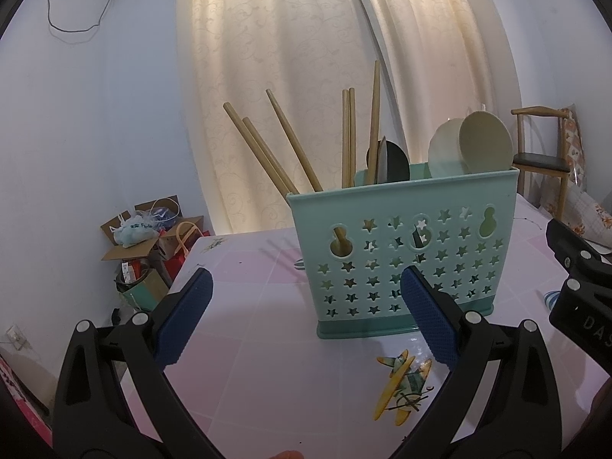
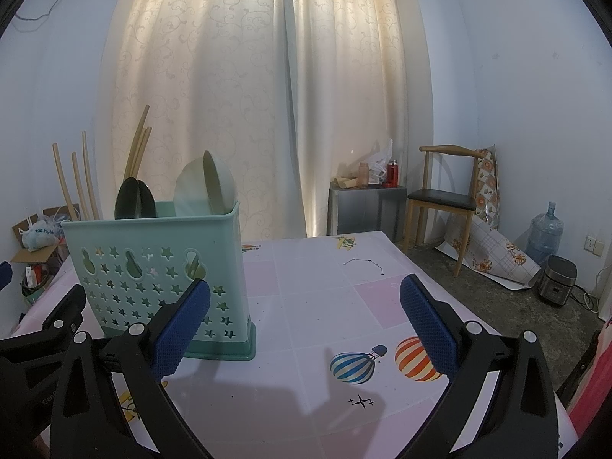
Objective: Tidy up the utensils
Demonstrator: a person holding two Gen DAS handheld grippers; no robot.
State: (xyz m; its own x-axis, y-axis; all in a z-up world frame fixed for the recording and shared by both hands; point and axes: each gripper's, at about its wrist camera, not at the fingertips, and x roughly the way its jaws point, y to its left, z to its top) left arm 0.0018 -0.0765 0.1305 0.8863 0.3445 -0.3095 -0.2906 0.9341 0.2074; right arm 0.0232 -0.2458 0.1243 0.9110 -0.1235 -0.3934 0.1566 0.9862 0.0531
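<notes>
Left wrist view. Nearest the camera, the left gripper stands with its blue-padded fingers spread wide and nothing between them. An aeroplane sticker lies on the tabletop just inside the right finger. Directly beyond, slightly right of the gripper's centre line, the teal utensil caddy stands upright on the tabletop, its star-pierced long face turned toward the camera. Wooden chopsticks lean in its left compartment, long axes near vertical and fanned leftward. Dark spoons stand in the middle and pale spoons at the right, bowls up. Part of the right gripper shows at the right edge. No loose utensil is visible on the tabletop here.

Right wrist view. The right gripper is likewise wide open and holds nothing. The caddy sits to the left of its centre line, partly behind the left finger. The tabletop ahead and to the right carries only printed balloon stickers. A chair and a water jug stand on the floor, far right.

Judgement: all visible utensils already stand sorted in the caddy, so the task appears finished or nearly so. The left gripper faces the caddy more squarely. Any further reach should be made from above, along the utensils' upright axes.
</notes>
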